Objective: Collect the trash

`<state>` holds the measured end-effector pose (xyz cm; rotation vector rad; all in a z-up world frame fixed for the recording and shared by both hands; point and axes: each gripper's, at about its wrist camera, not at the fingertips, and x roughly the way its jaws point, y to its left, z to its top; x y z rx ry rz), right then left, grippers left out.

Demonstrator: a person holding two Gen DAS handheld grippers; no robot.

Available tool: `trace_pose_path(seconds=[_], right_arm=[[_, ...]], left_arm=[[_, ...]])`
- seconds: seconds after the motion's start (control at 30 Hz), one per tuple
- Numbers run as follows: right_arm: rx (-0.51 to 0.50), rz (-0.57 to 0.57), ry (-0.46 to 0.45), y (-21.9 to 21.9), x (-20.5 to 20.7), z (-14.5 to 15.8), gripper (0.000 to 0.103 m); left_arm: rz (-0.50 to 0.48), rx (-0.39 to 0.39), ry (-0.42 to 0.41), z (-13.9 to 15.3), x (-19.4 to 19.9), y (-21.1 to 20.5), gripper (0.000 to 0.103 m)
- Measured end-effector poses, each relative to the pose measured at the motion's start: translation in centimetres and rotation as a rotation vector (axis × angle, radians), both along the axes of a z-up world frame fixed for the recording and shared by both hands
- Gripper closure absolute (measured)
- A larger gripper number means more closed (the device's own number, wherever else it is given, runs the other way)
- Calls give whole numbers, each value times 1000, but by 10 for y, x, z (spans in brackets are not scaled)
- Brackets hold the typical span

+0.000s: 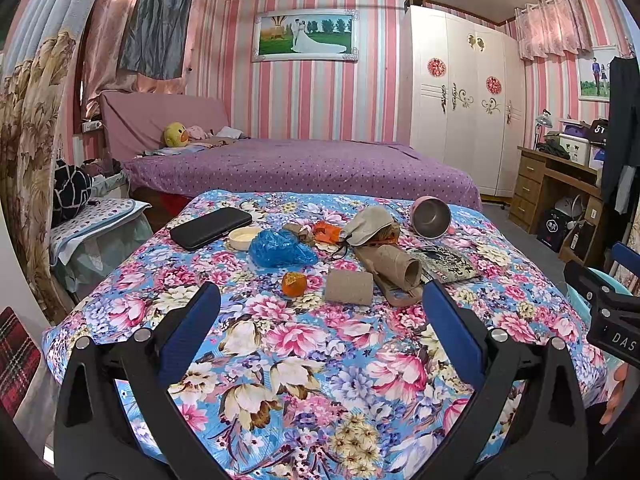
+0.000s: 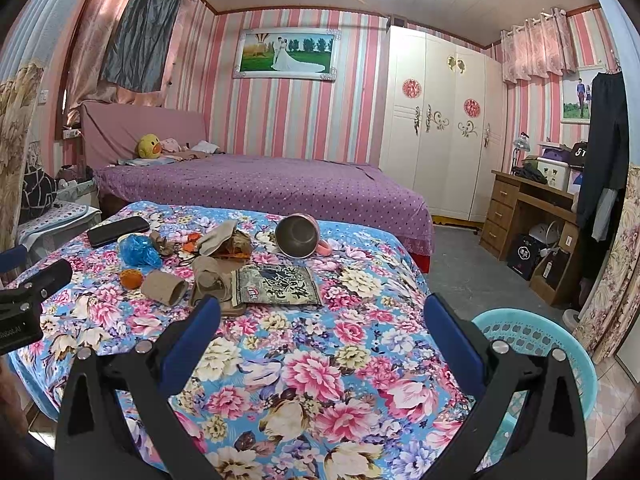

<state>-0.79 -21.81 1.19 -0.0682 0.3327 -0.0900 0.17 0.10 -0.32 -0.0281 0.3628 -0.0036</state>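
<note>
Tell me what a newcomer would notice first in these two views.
The loud floral cloth fills the foreground, with a heap of clutter at its far middle: a blue plastic bag, an orange peel, cardboard tubes and a tipped-over metal cup. Both the left gripper and the right gripper hang open and empty over the cloth. A turquoise basket sits off the cloth's right edge.

We have open flowered cloth (image 1: 304, 360) across the near half of the table, free for both wide-spread grippers. Farther in, clutter bars the way: orange peel (image 1: 294, 283) and cardboard tube (image 1: 349, 287) nearest, blue bag (image 1: 278, 248) behind them, snack packet (image 2: 276, 284) right, tipped cup (image 2: 298, 236) beyond. Off the near right corner stands the turquoise basket (image 2: 532, 336).
</note>
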Motion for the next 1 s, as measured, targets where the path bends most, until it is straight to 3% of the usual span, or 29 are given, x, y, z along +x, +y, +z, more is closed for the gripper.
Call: trace_pose_path(seconds=[1.0], right_arm=[[3, -1, 7, 1, 4, -4, 4]], left_arm=[[0, -8, 13, -8, 2, 0, 5]])
